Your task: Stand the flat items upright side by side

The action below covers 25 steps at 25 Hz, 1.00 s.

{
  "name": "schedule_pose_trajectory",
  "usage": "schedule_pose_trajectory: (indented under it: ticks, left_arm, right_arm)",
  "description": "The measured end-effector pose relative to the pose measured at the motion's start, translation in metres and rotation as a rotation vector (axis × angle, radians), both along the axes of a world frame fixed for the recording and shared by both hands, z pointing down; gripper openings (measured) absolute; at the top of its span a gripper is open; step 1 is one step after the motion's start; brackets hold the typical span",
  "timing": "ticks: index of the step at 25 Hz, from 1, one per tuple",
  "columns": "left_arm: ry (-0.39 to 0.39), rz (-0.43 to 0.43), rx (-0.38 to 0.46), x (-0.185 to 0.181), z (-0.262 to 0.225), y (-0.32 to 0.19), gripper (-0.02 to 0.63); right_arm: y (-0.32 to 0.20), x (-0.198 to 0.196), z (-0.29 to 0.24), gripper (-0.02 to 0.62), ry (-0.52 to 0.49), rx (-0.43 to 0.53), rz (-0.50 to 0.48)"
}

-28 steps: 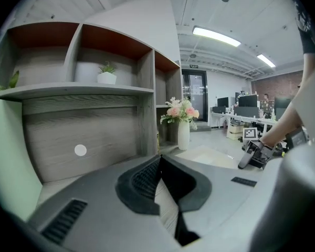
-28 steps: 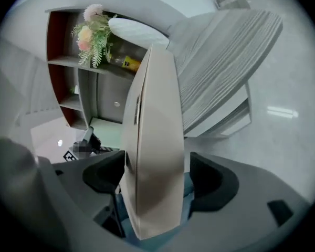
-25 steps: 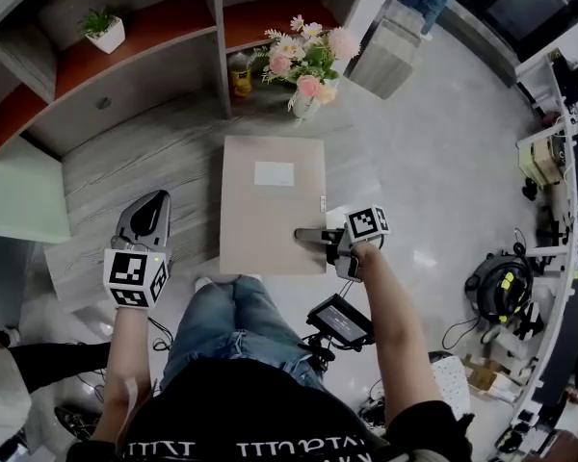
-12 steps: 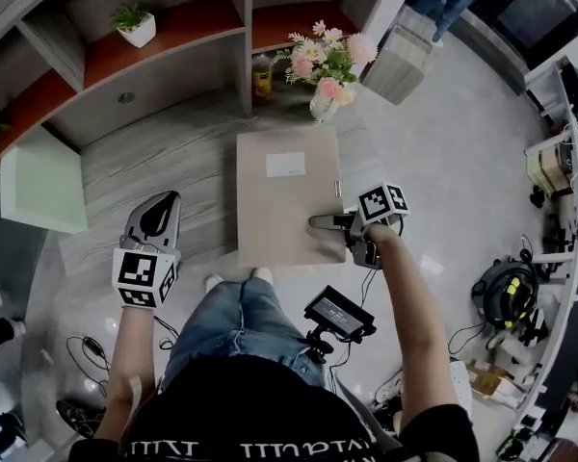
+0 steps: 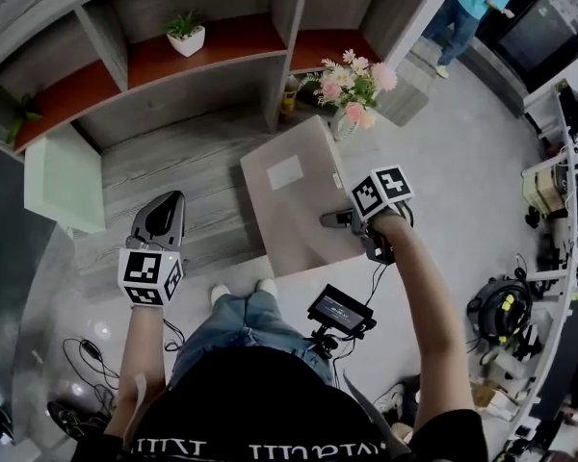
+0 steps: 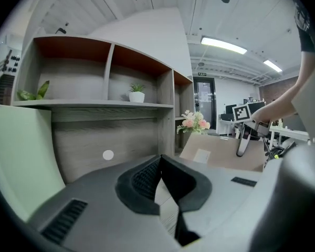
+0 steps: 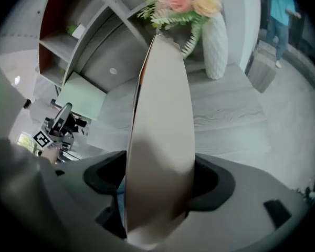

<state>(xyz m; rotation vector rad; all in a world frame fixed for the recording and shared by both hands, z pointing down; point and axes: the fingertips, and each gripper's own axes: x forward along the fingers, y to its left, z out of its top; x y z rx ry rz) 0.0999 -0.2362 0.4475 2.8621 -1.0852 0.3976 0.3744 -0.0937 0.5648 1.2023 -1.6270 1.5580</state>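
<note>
Biggest thing here is the grey shelf unit (image 5: pixel 222 51) running across the top of the head view from about 10 to 1 o'clock, with reddish-brown shelf boards. Below it is the grey wood-grain worktop (image 5: pixel 173 171). At 9 o'clock on that top sits a pale green flat panel (image 5: pixel 63 176), and I can't really tell if it's leaning or lying flat. Dead centre is the beige folder (image 5: pixel 294 200) with a white label on its face. It's tilted rather than flat, with the gripped side sitting higher, and the left gripper view shows that slant pretty clearly (image 6: pixel 220 152). At 1 o'clock from the folder, just beside its far corner, there's a white vase of pink and cream flowers (image 5: pixel 354 89). The right gripper (image 5: pixel 329 219) comes in from 3 o'clock and is clamped on the folder's edge. In its own view the beige edge (image 7: pixel 160 140) fills the space between the jaws. The left gripper (image 5: pixel 167 202) is at 8 o'clock from the folder, well apart from it, over the worktop, with its jaws (image 6: pixel 160 164) together at the tips and nothing in them. Smallest bit: a little potted plant (image 5: pixel 186 35) in a white pot on the shelf at 11 o'clock.
</note>
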Motion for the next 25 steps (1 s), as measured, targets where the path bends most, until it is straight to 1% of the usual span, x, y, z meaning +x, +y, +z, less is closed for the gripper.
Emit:
schedule_pose_trajectory:
  ticks: [5,11,13,15,17,22,25]
  left_arm:
    - [0.032,-0.033,0.01,-0.019,-0.007,-0.016,0.012]
    - [0.062,-0.055,0.035,-0.039,-0.018,-0.03,0.012]
    - [0.072,-0.064,0.04,-0.045,-0.02,-0.034,0.012]
    - [0.086,-0.081,0.035,-0.053,-0.021,-0.039,0.012]
    - [0.097,-0.098,0.028,-0.062,-0.02,-0.043,0.012]
    - [0.102,-0.127,0.028,-0.082,-0.019,-0.055,0.012]
    - [0.112,-0.144,0.037,-0.089,-0.024,-0.062,0.011]
  right_arm:
    - [-0.026,-0.016,-0.026,0.373,0.206,0.038,-0.182]
    - [-0.052,-0.038,-0.048,0.371,0.445,0.097,-0.355]
    - [-0.062,-0.048,-0.056,0.357,0.508,0.131,-0.417]
    - [-0.071,-0.062,-0.063,0.337,0.523,0.168,-0.479]
    - [-0.08,-0.078,-0.066,0.314,0.498,0.188,-0.523]
    - [-0.094,-0.097,-0.065,0.314,0.486,0.166,-0.6]
    - [-0.1,-0.104,-0.069,0.326,0.507,0.195,-0.684]
